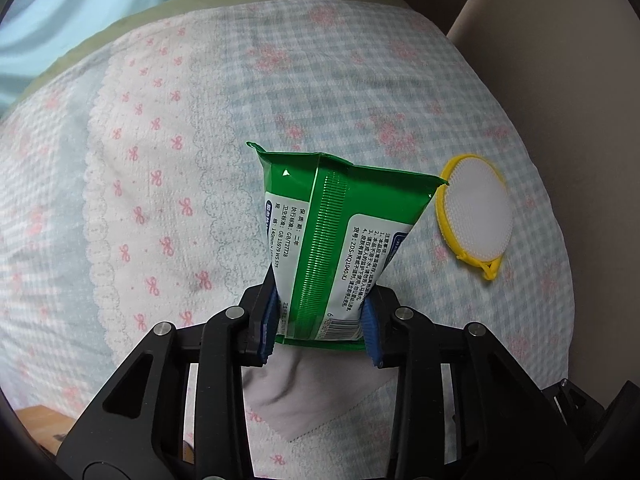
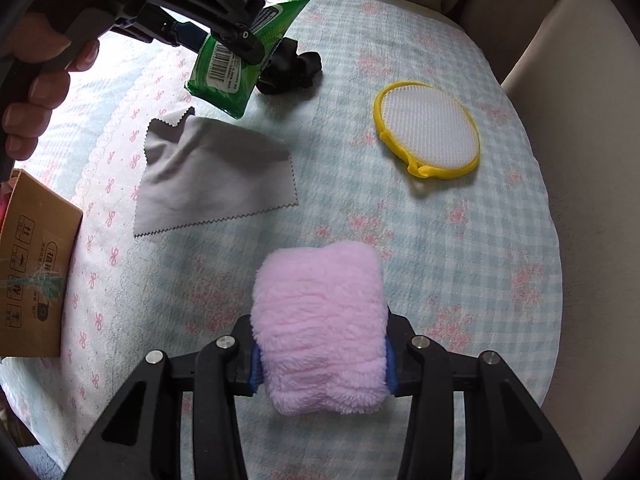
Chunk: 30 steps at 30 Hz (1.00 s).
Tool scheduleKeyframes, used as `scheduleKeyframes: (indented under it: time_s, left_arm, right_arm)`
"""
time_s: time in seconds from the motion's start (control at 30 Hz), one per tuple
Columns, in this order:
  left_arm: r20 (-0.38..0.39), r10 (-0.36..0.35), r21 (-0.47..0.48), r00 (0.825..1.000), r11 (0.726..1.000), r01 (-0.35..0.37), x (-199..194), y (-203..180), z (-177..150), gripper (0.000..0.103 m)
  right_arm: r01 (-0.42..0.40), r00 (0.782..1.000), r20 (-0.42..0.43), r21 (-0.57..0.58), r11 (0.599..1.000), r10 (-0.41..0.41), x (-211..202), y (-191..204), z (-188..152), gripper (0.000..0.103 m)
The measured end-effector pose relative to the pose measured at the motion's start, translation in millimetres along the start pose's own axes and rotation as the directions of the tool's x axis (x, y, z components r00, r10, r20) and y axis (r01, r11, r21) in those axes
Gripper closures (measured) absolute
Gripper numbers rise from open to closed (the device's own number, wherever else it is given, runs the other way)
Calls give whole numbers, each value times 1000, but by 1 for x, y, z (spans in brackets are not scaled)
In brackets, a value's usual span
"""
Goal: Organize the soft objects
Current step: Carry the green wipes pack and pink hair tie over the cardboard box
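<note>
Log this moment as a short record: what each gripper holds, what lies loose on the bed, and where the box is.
left gripper: shut on green wipes pack, held above the bedspread
right gripper: shut on pink fluffy towel
loose on bedspread: grey cloth, yellow-rimmed mesh pad, black fabric item
cardboard box: at left edge of right wrist view

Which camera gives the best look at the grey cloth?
The right wrist view: the grey cloth lies spread out with its zigzag edges in full sight. In the left wrist view only a corner shows, below the green wipes pack.
</note>
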<state>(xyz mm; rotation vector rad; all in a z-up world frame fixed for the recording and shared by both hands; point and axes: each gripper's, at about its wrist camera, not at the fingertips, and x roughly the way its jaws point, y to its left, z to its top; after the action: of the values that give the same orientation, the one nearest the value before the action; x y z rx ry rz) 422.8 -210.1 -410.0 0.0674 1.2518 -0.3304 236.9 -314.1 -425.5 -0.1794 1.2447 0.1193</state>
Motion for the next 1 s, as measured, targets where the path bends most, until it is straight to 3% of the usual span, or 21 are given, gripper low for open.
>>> scheduleKeyframes:
  time_s: [0.37, 0.7, 1.0]
  left_arm:
    - [60, -13, -36, 998, 999, 15, -66, 3, -16, 72]
    - [165, -16, -110, 986, 993, 34, -179, 18, -57, 72]
    - [238, 29, -205, 971, 979, 21, -282, 48, -118, 72]
  right_arm:
    - [16, 997, 70, 70, 997, -20, -55, -4, 3, 62]
    - [28, 984, 171, 138, 990, -51, -153, -5, 17, 62]
    - [-32, 969, 246, 120, 992, 1, -233, 32, 24, 62]
